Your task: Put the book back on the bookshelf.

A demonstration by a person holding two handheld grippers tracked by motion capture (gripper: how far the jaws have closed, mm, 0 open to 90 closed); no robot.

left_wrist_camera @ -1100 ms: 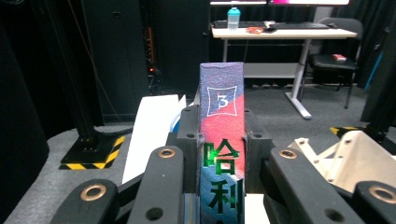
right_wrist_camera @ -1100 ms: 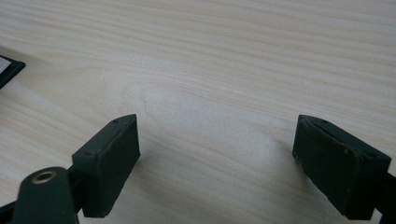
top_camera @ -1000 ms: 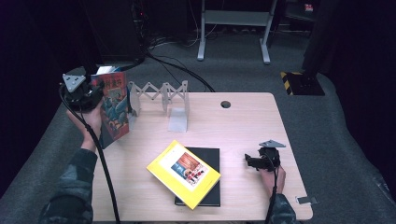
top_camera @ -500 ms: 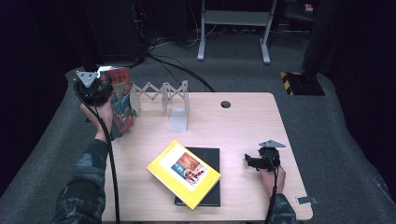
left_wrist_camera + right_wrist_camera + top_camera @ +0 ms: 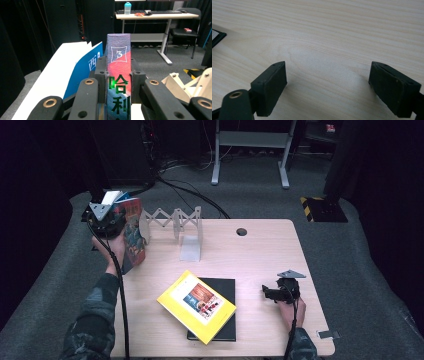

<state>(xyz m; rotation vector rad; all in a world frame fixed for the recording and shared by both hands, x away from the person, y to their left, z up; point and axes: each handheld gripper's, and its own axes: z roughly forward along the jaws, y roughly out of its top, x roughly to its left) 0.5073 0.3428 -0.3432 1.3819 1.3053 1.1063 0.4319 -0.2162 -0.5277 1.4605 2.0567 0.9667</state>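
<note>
At the upper left of the high view, the left gripper point(image 5: 107, 217) is seen clamped on a colourful book point(image 5: 134, 234), which is held upright by its spine; in the left gripper view the spine point(image 5: 118, 75) is pinched between the two black jaws, with a white-and-blue book point(image 5: 75, 70) just beside it on the left. Compared with the frames from a second ago, the gripped book has been carried up and right in the frame, toward the white accordion book rack point(image 5: 172, 222) at the back of the wooden table point(image 5: 260, 255), and now stands just left of the rack's end. From this it is judged that shelving the book in the rack is the step in hand. At lower centre, a yellow book point(image 5: 196, 306) lies flat on a black book point(image 5: 227, 290), well apart from the held one. At lower right, the right gripper point(image 5: 274, 294) rests on the table unchanged, its jaws spread wide with nothing between them.
</note>
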